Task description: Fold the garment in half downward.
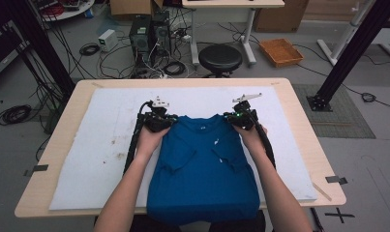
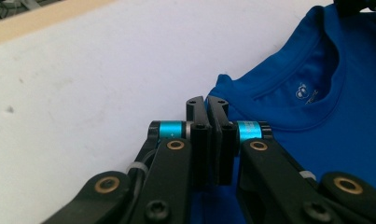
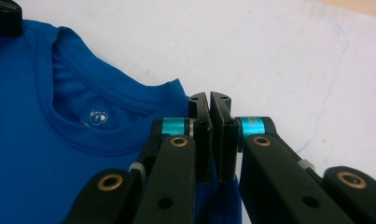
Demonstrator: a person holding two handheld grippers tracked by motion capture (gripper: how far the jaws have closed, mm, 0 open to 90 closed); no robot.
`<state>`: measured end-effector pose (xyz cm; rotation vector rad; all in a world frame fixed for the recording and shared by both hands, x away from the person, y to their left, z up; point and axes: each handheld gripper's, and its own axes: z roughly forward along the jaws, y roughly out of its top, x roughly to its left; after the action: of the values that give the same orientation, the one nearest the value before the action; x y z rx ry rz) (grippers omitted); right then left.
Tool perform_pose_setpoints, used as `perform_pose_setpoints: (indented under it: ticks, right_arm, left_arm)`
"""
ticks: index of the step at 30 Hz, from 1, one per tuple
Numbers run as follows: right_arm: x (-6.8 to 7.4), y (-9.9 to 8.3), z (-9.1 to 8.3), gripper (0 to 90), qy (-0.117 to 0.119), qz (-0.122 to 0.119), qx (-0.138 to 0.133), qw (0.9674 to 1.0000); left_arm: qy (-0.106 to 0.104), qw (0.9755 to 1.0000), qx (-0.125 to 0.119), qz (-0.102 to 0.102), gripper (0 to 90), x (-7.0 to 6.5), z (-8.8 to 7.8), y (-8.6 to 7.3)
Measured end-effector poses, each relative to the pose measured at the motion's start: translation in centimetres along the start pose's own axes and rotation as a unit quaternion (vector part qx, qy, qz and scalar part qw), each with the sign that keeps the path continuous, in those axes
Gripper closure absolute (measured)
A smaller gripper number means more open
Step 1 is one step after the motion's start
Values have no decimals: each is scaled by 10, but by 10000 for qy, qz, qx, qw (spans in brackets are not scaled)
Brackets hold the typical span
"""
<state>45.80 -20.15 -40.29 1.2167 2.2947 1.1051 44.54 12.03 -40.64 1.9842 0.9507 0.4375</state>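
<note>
A blue T-shirt (image 1: 202, 164) lies front up on the white mat (image 1: 105, 145), collar away from me, both short sleeves folded in over the chest. Its hem hangs past the table's near edge. My left gripper (image 1: 162, 120) is shut on the shirt's left shoulder beside the collar. In the left gripper view the jaws of that gripper (image 2: 207, 100) meet, with blue cloth (image 2: 316, 107) showing below them. My right gripper (image 1: 238, 118) is shut on the other shoulder. In the right gripper view its jaws (image 3: 209, 98) are pressed together, with the shirt (image 3: 45, 135) pinched between them.
The mat covers most of the wooden table (image 1: 299, 116) and shows a few small stains at left. Behind the table stand a black stool (image 1: 220, 58), computer towers with cables (image 1: 149, 38) and an orange tray (image 1: 281, 51) on the floor.
</note>
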Motion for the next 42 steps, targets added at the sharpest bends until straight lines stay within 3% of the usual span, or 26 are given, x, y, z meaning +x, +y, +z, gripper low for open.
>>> perform_pose_setpoints:
  ticks: [1,4,8,16,20,31,42]
  right_arm:
    - [-1,2,-2,880,3,53,-41,10000]
    - [-3,4,-10,880,55,106,-187,9998]
    - [2,0,-21,880,47,-27,-245,9997]
    - [25,-21,-58,880,204,-129,-546,9982]
    - [45,-39,-80,880,179,-308,-638,9973]
    - [83,-94,-117,880,253,-548,-610,9963]
    - [112,-133,-137,880,231,-940,-407,9945]
  left_arm:
    - [6,9999,-101,11,877,0,-2,1]
    - [-74,9999,-88,18,877,-1,-7,1]
    - [-176,9994,-174,224,877,-10,-20,1]
    - [-381,9960,-314,747,877,-38,-55,-13]
    - [-473,9944,-287,903,877,-50,-72,-26]
    - [-863,9869,-266,1334,877,-90,-107,-64]
    - [-1054,9774,-19,1831,876,-117,-121,-95]
